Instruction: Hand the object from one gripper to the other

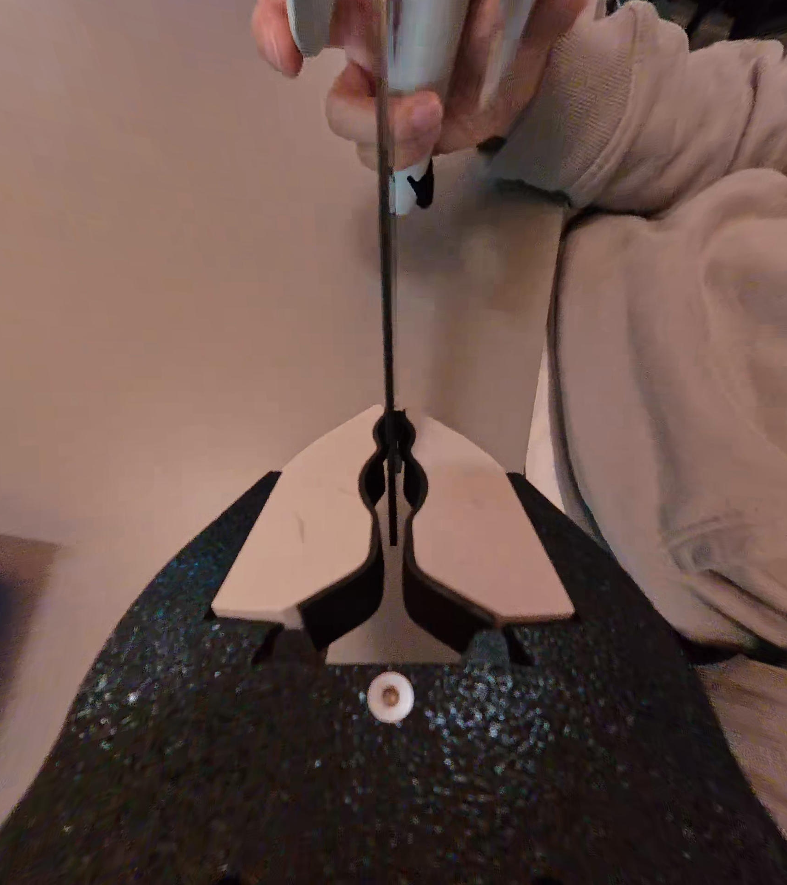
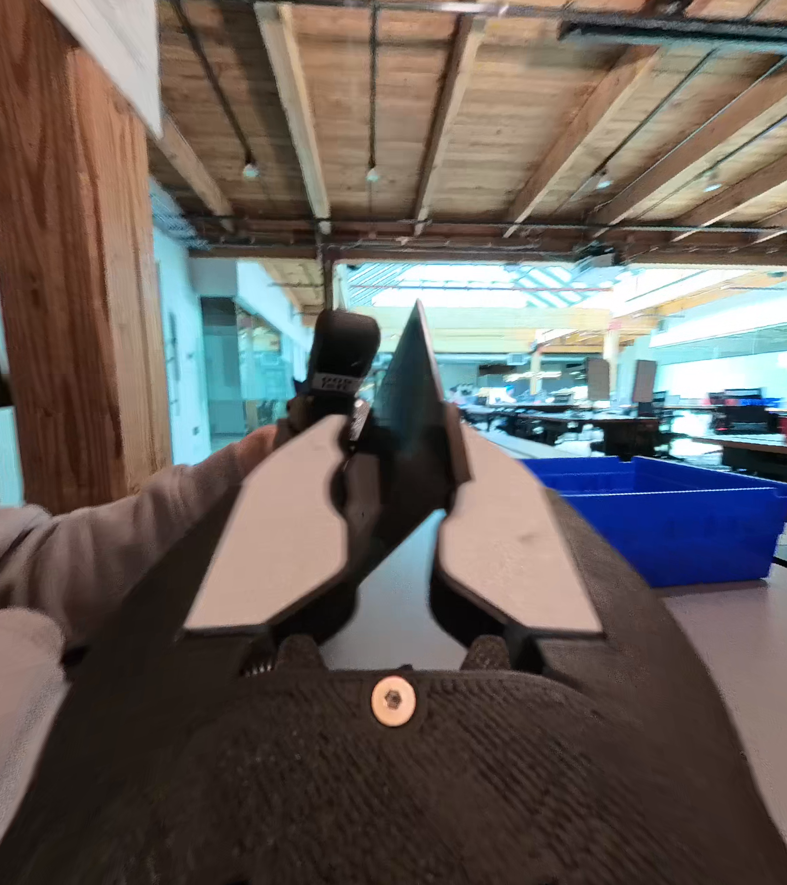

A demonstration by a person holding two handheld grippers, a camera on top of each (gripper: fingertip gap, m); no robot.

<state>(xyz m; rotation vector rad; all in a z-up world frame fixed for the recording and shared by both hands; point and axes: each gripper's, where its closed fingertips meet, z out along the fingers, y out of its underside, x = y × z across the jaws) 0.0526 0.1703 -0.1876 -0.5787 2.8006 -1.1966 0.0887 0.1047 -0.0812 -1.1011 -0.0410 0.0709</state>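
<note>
A thin dark sheet (image 1: 387, 297) stands edge-on at frame centre, pinched at its lower end by the closed left gripper (image 1: 393, 433). The right gripper (image 2: 401, 431), jaws partly open, straddles one corner, apparently not yet clamped. Releasing early could drop it; one sheet, two grippers, one blue bin (image 2: 669, 517) at right.
</note>
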